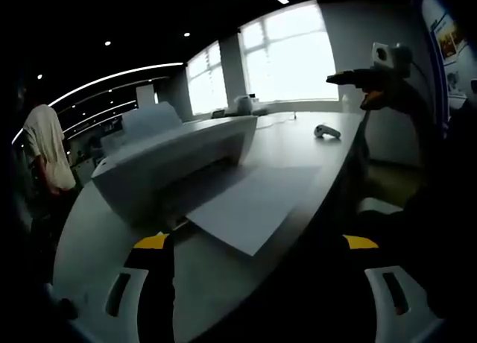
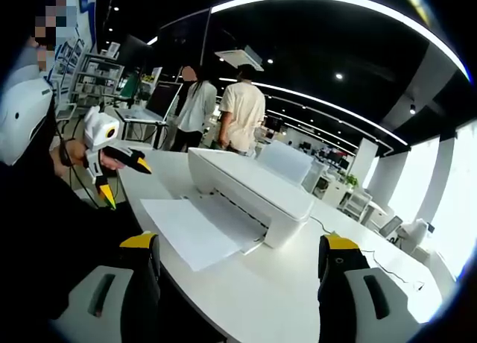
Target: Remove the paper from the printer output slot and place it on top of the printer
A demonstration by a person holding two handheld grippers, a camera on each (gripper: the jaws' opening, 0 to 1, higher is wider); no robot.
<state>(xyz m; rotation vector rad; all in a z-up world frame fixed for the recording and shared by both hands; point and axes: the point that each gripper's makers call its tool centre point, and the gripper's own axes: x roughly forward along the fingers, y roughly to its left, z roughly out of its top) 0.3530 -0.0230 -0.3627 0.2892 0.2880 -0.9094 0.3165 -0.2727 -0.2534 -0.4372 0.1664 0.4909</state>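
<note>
Paper, one flat white sheet (image 2: pixel 195 227), lies half out of the white plastic printer (image 2: pixel 253 190) on the long white table (image 2: pixel 283 298), with its near end resting on the tabletop, so it is easy to reach. The left gripper (image 2: pixel 119 171) shows at the left of the right gripper view, held up in a hand, and its yellow-tipped jaws are spread apart and hold nothing. The right gripper (image 2: pixel 242 257) waits near the table edge with its jaws wide and bare too. Neither touches the sheet yet. Two people (image 2: pixel 223 115) stand far behind the printer.
</note>
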